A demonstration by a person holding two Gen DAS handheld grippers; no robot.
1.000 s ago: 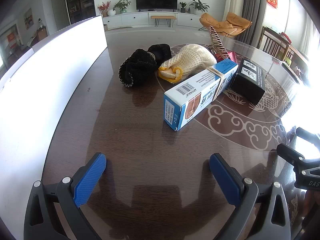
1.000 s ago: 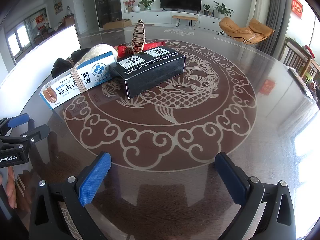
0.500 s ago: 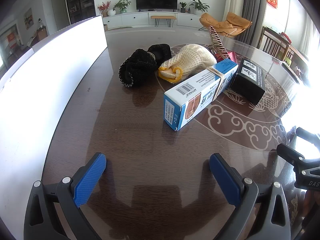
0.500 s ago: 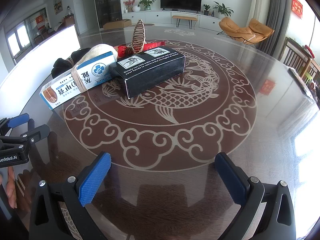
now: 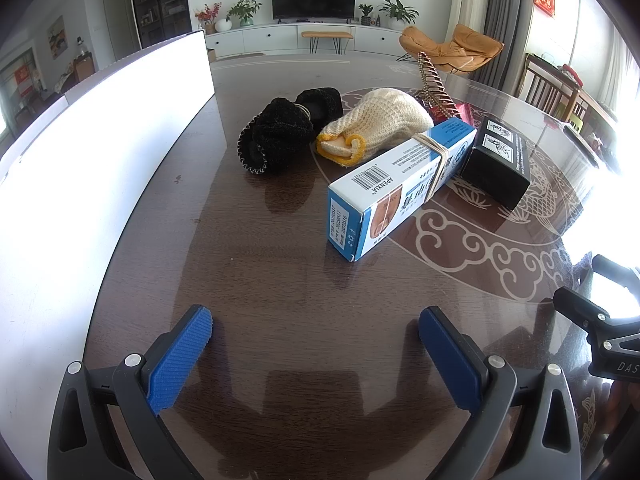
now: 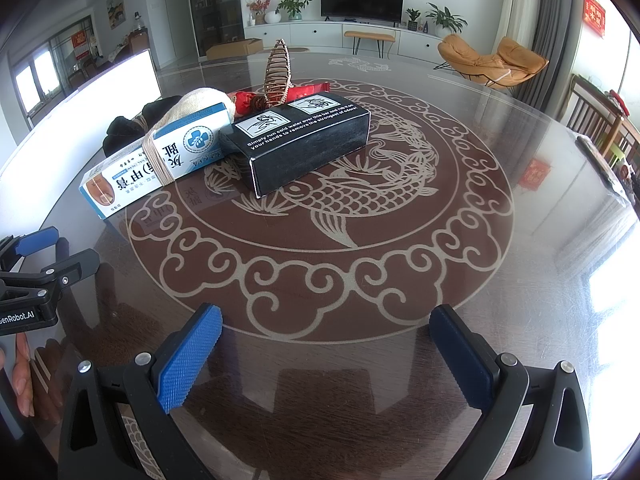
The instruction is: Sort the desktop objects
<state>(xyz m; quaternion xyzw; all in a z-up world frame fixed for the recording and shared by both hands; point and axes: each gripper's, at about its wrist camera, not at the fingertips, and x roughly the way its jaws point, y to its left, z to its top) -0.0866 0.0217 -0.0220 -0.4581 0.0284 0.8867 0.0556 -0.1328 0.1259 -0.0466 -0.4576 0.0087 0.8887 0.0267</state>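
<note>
Both claws stand wide apart and hold nothing. Seen from its own wrist view, the left gripper [image 5: 315,330] hovers low over the dark glossy round table with a pale carp-and-cloud medallion [image 5: 280,280], its blue ribbed pads [image 5: 180,356] level and spread, with only bare tabletop between them. From the right wrist view, the right gripper [image 6: 326,340] sits in a like pose, pads parted over the near rim of the medallion, touching no object. Each gripper shows at the edge of the other's view, side by side and apart; fingers of the person's left hand [image 6: 20,376] appear beneath the left tool.

Taking the long blue-and-white cardboard box bound with a tan rubber band [image 5: 400,184] as the landmark: it lies on its side ahead of the left gripper, well apart from both claws. Just beside its far end, touching or nearly so, lies a black rectangular box with white print [image 5: 496,164]. Behind it rests a cream knitted pouch with a yellow-edged opening [image 5: 376,126], leaning against its long side. Beyond that pouch and to its left lies a black fuzzy knitted bundle [image 5: 280,136]. Behind the landmark's far end stands a tall brown woven cone-shaped ornament [image 6: 278,74], upright, with a red wrapped packet [image 6: 296,94] at its base. To the landmark's left, along the table edge, stands a bright white panel [image 5: 100,152]
</note>
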